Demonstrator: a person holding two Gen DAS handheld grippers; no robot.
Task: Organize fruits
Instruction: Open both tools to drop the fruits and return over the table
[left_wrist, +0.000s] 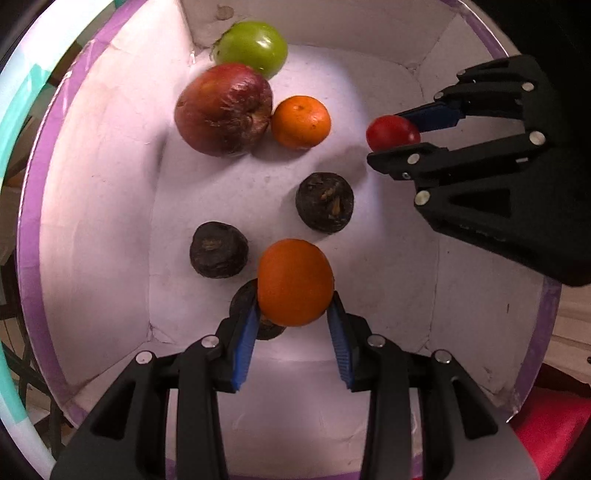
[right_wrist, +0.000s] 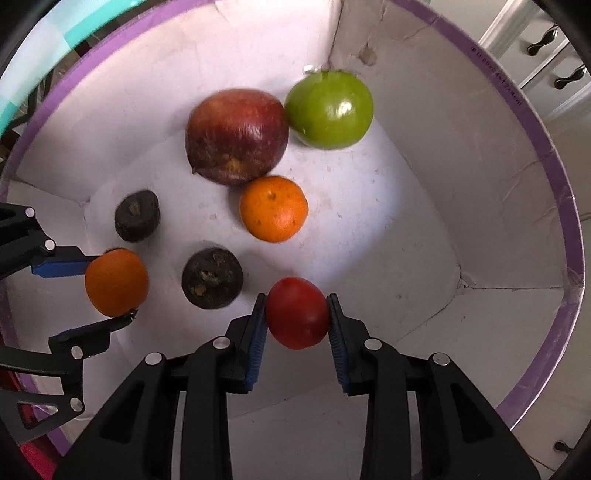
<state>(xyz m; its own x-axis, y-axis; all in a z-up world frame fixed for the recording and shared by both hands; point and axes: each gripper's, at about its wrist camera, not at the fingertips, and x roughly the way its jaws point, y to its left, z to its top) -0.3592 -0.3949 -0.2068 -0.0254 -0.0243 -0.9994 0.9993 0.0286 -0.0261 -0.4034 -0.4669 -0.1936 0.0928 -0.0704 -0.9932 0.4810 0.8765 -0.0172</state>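
Observation:
A white box with a purple rim (left_wrist: 92, 184) (right_wrist: 480, 184) lies below both grippers. My left gripper (left_wrist: 294, 306) (right_wrist: 112, 288) is shut on an orange (left_wrist: 295, 282) (right_wrist: 116, 282) just above the box floor. My right gripper (right_wrist: 296, 301) (left_wrist: 388, 136) is shut on a small red fruit (right_wrist: 297, 314) (left_wrist: 393, 133). On the floor lie a green fruit (left_wrist: 251, 46) (right_wrist: 328, 109), a red apple (left_wrist: 223, 109) (right_wrist: 236, 136), a second orange (left_wrist: 301, 122) (right_wrist: 273, 208) and dark round fruits (left_wrist: 325, 203) (left_wrist: 218, 249) (right_wrist: 212, 278) (right_wrist: 136, 220). A third dark fruit (left_wrist: 243, 299) is half hidden under the held orange.
The box walls slope up on every side around the fruit. A teal and white band (left_wrist: 14, 122) curves outside the left rim. A white cabinet with dark handles (right_wrist: 546, 40) stands beyond the right rim. Something red (left_wrist: 554, 428) lies outside the near corner.

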